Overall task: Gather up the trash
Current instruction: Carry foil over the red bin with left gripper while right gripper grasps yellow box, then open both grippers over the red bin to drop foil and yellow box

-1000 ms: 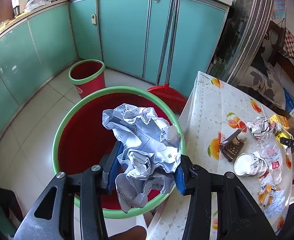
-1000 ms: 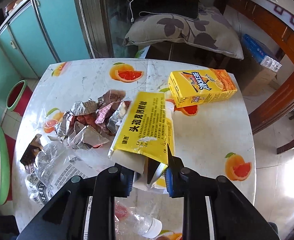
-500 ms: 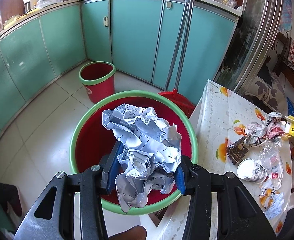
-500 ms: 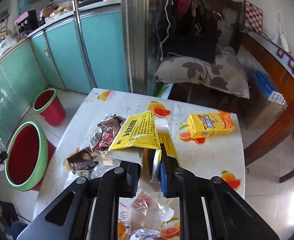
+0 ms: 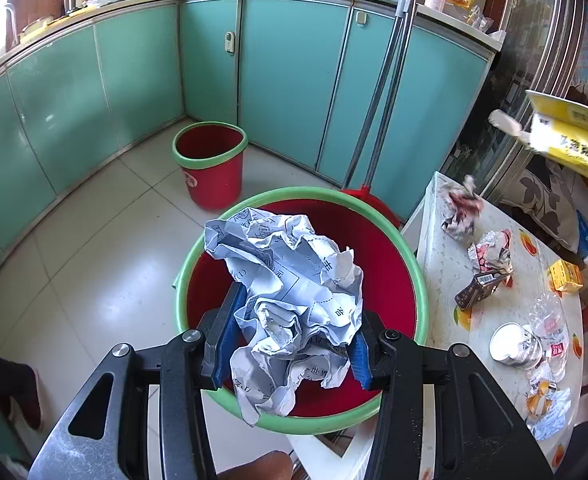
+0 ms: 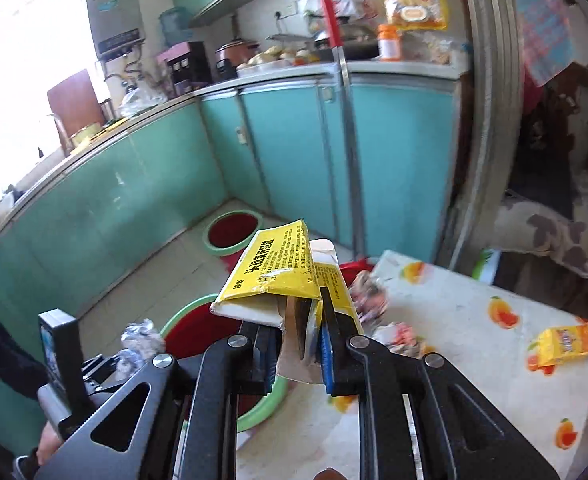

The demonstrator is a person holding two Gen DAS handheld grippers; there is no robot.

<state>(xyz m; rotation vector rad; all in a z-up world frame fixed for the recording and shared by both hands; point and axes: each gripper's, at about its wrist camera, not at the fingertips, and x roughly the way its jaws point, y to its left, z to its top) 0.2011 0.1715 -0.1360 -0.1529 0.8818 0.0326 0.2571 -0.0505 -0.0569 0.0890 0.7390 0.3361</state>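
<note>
Crumpled white paper (image 5: 294, 300), printed with faint lines and characters, is clamped between the blue-padded fingers (image 5: 224, 332) of the left gripper (image 5: 292, 344) and is held directly above the open mouth of the large red bin (image 5: 410, 264) with the green rim. Such a wad is judged very light, soft and springy; it is gripped across its middle, where the folds are densest, and a loose flap hangs below the fingers, so that a snag on the rim is possible on release.

A flattened yellow carton (image 6: 278, 276), open at its near end, is held in the right gripper (image 6: 300, 344), whose fingers are closed narrowly on the torn cardboard flap at that end. The carton is carried in the air, beyond the edge of the counter (image 6: 454, 320) and toward the bin. Thin card of this kind is judged light and fairly stiff along its creases but easily crushed; held by one flap only, it may swing or tear, and a hold across the folded body would be steadier.

Other trash is seen lying on the counter: foil wrappers (image 5: 490, 252), a crushed clear bottle (image 5: 546, 320), a tin (image 5: 514, 344) and a small yellow box (image 5: 566, 276). A smaller red bin (image 5: 214, 168) stands by the cabinets.
</note>
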